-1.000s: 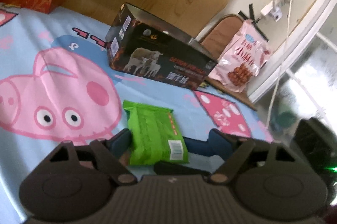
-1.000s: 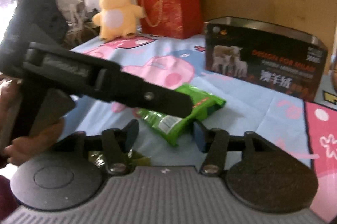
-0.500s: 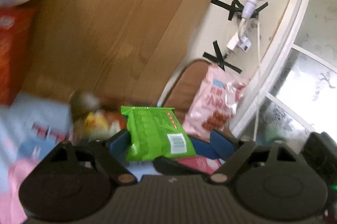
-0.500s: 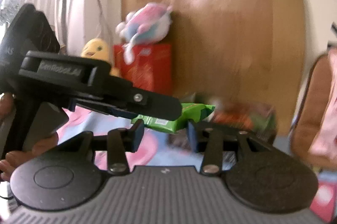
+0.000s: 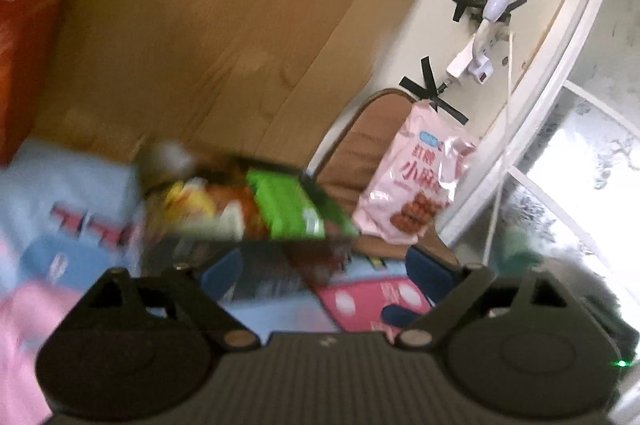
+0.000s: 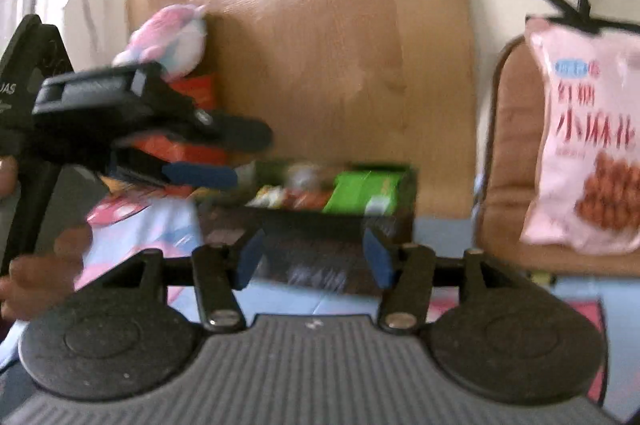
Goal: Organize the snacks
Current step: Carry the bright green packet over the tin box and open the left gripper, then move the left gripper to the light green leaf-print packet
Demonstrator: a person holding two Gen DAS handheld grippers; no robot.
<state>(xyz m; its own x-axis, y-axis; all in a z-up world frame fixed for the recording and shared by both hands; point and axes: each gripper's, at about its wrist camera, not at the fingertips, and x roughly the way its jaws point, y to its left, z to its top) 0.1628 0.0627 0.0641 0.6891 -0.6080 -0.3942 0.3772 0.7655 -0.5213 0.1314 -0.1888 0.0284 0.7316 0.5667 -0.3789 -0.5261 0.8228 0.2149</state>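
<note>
A green snack packet (image 5: 286, 207) lies in the open dark box (image 5: 256, 253) among other blurred snacks; it also shows in the right wrist view (image 6: 366, 193) inside the box (image 6: 308, 245). My left gripper (image 5: 324, 277) is open and empty, just in front of the box; it appears from the side in the right wrist view (image 6: 216, 157), above and left of the box. My right gripper (image 6: 312, 257) is open and empty, close in front of the box. Both views are motion-blurred.
A pink snack bag (image 5: 416, 185) leans on a brown chair (image 6: 516, 161) at the right. A wooden board (image 5: 208, 37) stands behind the box. A red gift bag (image 5: 28, 41) and a plush toy (image 6: 168, 41) sit at the left. The bed has a cartoon-print sheet (image 5: 68, 209).
The left gripper lifted the green packet from the sheet, carried it over the box and let it go. The packet now lies in the box. Both grippers moved toward the box.
</note>
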